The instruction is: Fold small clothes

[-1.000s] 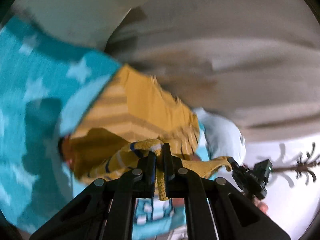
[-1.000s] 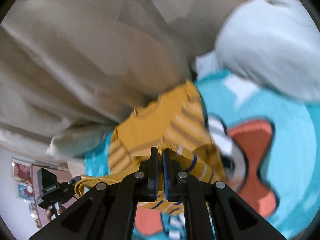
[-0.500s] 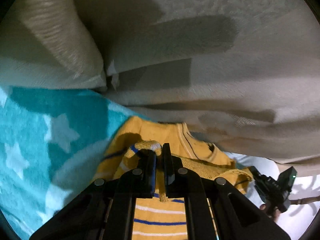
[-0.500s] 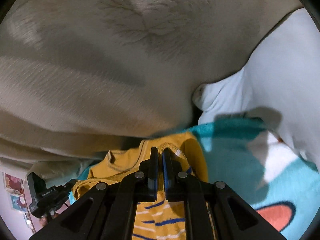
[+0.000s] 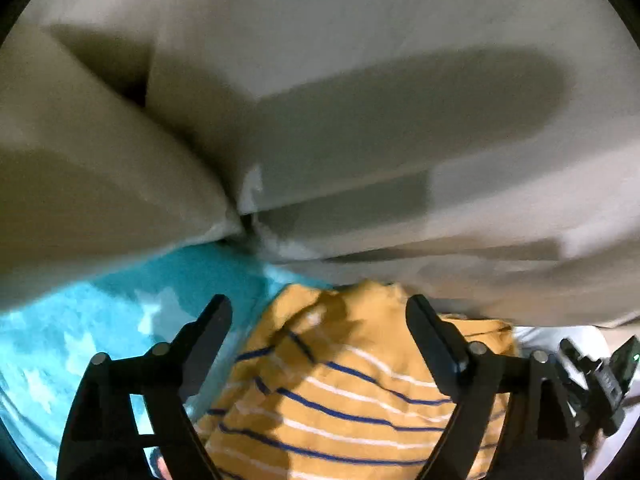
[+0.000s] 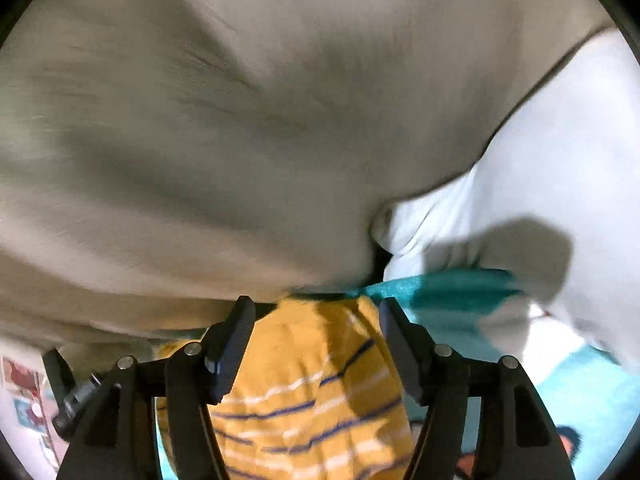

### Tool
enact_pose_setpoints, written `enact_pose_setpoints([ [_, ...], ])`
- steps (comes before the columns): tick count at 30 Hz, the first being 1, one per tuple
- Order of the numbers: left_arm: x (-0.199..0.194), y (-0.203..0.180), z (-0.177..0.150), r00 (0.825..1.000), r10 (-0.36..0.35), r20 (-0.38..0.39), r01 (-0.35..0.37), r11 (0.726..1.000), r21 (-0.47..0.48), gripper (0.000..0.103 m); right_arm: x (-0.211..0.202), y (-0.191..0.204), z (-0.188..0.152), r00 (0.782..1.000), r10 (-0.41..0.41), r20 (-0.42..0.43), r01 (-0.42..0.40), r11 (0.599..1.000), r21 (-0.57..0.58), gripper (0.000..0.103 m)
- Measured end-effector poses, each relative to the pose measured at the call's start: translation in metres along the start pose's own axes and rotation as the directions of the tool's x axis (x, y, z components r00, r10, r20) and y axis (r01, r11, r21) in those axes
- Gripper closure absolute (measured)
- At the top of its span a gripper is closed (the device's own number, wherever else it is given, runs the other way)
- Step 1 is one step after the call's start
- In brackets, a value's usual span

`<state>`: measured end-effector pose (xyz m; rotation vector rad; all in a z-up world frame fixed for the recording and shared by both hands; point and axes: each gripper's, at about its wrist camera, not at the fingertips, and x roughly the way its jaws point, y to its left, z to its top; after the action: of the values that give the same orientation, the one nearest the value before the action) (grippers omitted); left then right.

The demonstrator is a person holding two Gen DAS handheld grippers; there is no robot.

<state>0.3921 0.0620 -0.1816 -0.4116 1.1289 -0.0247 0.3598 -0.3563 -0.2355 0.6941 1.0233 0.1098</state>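
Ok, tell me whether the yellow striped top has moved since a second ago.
Yes. The yellow striped top was lifted and pinched; now it lies spread on the teal blanket, nearer the beige cushion, between the opening left gripper jaws.

A teal star-patterned blanket [image 5: 120, 320] carries the yellow striped garment [image 5: 340, 392], beige cushions [image 5: 360, 120] behind.

Your left hand-held gripper [image 5: 319, 316] & right hand-held gripper [image 6: 316, 318] both angle steeply down, jaws opening wide, pads pressing on nothing.
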Motion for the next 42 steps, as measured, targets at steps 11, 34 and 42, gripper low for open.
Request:
enact_pose_setpoints([
  [11,-0.023,0.025,-0.103,0.991,0.113,-0.068,-0.102,0.984,0.147,0.015,-0.031,-0.007,-0.114,0.976,-0.182,-0.123,0.155,0.966,-0.206,0.033],
  [34,0.028,0.098,-0.158,0.956,-0.103,-0.275,0.038,0.972,-0.230,0.015,-0.024,-0.074,-0.164,0.959,-0.042,-0.281,0.103,0.973,0.208,0.033],
  [42,0.035,0.090,-0.158,0.959,-0.052,-0.277,-0.003,0.981,-0.194,0.023,-0.009,-0.072,-0.159,0.962,-0.032,-0.270,0.092,0.972,0.215,0.057],
])
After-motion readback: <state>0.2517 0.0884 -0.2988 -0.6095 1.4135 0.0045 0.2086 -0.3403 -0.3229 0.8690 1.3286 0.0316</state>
